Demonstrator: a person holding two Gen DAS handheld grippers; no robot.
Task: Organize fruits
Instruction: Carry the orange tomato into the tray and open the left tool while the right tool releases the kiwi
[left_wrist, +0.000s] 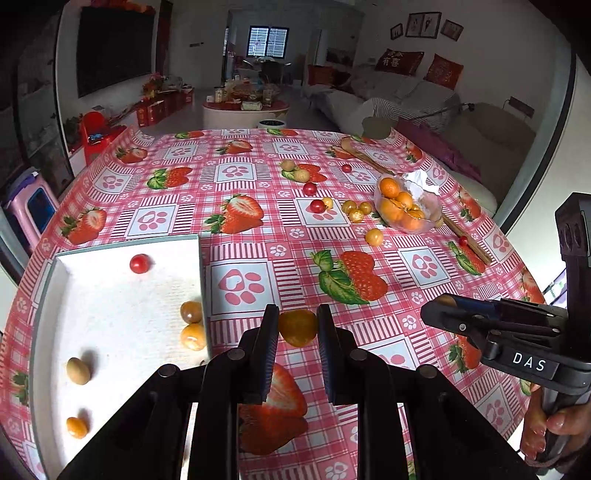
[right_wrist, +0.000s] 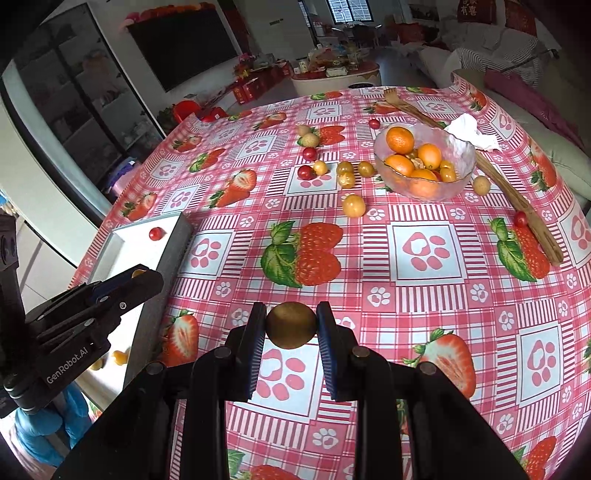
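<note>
My left gripper (left_wrist: 297, 326) is shut on an orange-yellow fruit (left_wrist: 297, 328) and holds it above the tablecloth, just right of the white tray (left_wrist: 110, 314). The tray holds a red cherry tomato (left_wrist: 139, 263) and several yellow fruits (left_wrist: 192, 336). My right gripper (right_wrist: 291, 325) is shut on a brown-green round fruit (right_wrist: 291, 325) above the cloth, right of the tray (right_wrist: 122, 247). It also shows in the left wrist view (left_wrist: 439, 308). A glass bowl (right_wrist: 460, 157) of oranges stands far right. Loose yellow fruits (right_wrist: 354, 205) and cherry tomatoes (right_wrist: 305, 172) lie in between.
A long wooden stick (right_wrist: 517, 201) lies by the bowl, with a crumpled tissue (right_wrist: 471, 133) beside it. A cherry tomato (right_wrist: 521, 219) rests against the stick. The table edge curves near on both sides. A sofa (left_wrist: 424, 99) stands behind.
</note>
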